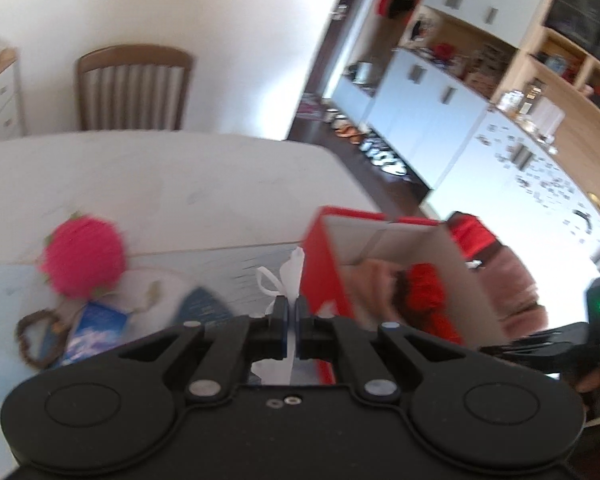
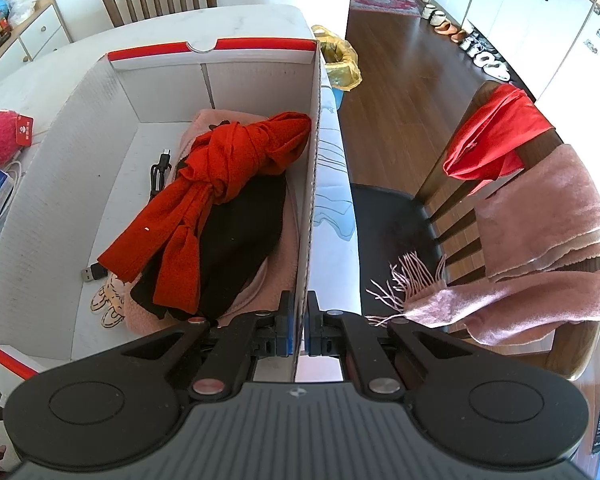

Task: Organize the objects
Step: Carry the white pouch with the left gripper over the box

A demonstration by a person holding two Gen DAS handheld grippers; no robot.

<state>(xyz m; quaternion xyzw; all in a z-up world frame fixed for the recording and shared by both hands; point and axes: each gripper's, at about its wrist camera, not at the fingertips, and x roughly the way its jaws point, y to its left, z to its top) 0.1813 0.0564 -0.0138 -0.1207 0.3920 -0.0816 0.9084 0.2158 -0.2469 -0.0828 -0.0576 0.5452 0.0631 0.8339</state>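
Note:
An open cardboard box (image 2: 60, 152), red outside and white inside, stands on the table. In it lie a knotted red scarf (image 2: 228, 168), a black cloth (image 2: 240, 240), pink fabric and a black cable (image 2: 160, 172). My right gripper (image 2: 299, 320) is shut on the box's right wall near its front corner. My left gripper (image 1: 291, 316) is shut on a thin white plastic bag (image 1: 282, 280), held just left of the box (image 1: 324, 264). A pink fuzzy ball (image 1: 84, 256) lies on the table to the left.
A bead bracelet (image 1: 32, 340) and a blue packet (image 1: 96, 332) lie by the ball. A chair (image 2: 512, 208) right of the table carries a pink scarf (image 2: 548, 248) and a red cloth (image 2: 496, 136). Another chair (image 1: 134, 88) stands behind the white table (image 1: 180, 184).

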